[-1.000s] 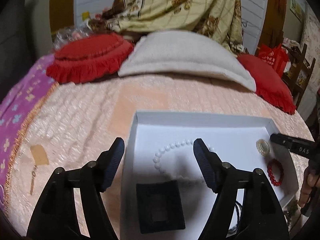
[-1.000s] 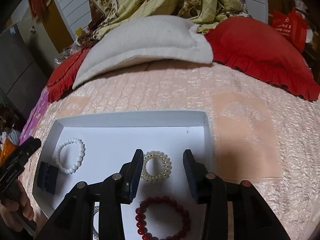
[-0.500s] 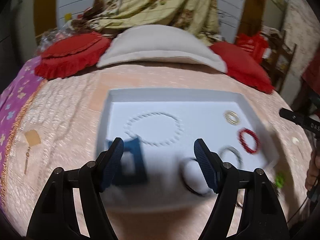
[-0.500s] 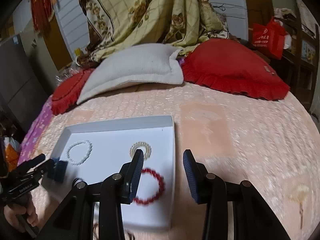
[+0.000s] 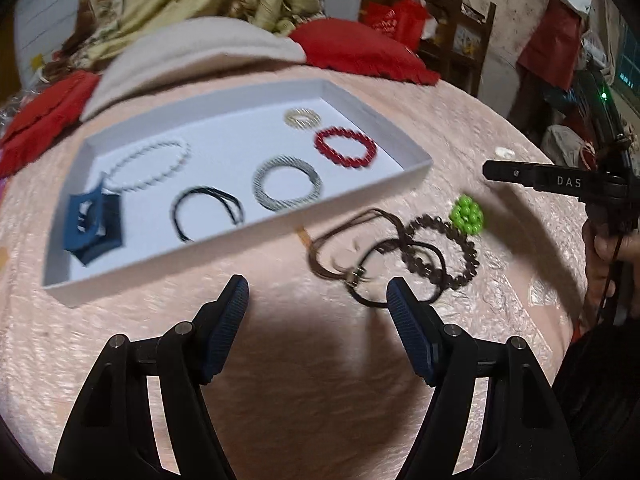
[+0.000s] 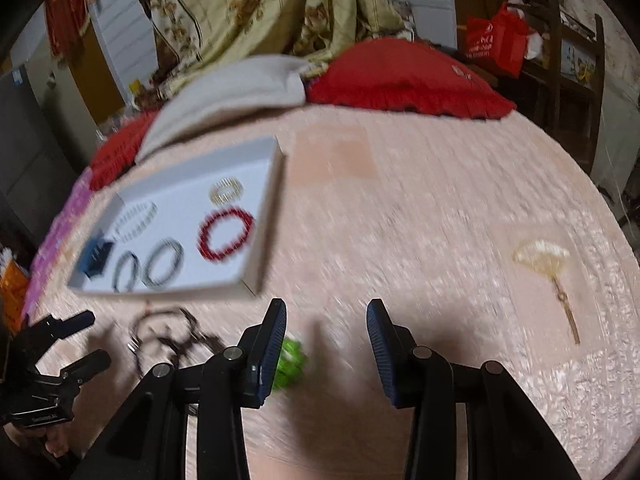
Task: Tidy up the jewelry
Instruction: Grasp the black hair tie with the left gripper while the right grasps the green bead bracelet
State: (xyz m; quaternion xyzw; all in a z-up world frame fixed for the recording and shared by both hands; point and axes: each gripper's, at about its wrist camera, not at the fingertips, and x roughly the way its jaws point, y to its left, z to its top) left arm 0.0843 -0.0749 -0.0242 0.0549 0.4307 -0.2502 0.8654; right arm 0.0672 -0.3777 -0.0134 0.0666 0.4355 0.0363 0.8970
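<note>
A white tray (image 5: 416, 172) lies on the pink bedspread and holds a red bead bracelet (image 5: 345, 148), a gold coil ring (image 5: 303, 118), a grey band (image 5: 287, 183), a black cord loop (image 5: 206, 212), a white pearl bracelet (image 5: 150, 165) and a blue square piece (image 5: 93, 226). In front of the tray lie a tangle of brown cords (image 5: 352, 260), a dark bead bracelet (image 5: 442, 252) and a green bead cluster (image 5: 466, 215). My left gripper (image 5: 318, 298) is open and empty, just short of the brown cords. My right gripper (image 6: 326, 320) is open and empty, with the green cluster (image 6: 292, 360) beside its left finger.
A grey pillow (image 6: 236, 92) and red cushions (image 6: 400, 76) lie at the head of the bed. A cream fan-shaped pendant (image 6: 548, 268) lies on the bedspread to the right. A wooden chair (image 6: 568, 52) stands beyond the bed's right side.
Both grippers have pulled back from over the tray toward the near side of the bed. The loose cords, dark bracelet and green cluster have come into view in front of the tray.
</note>
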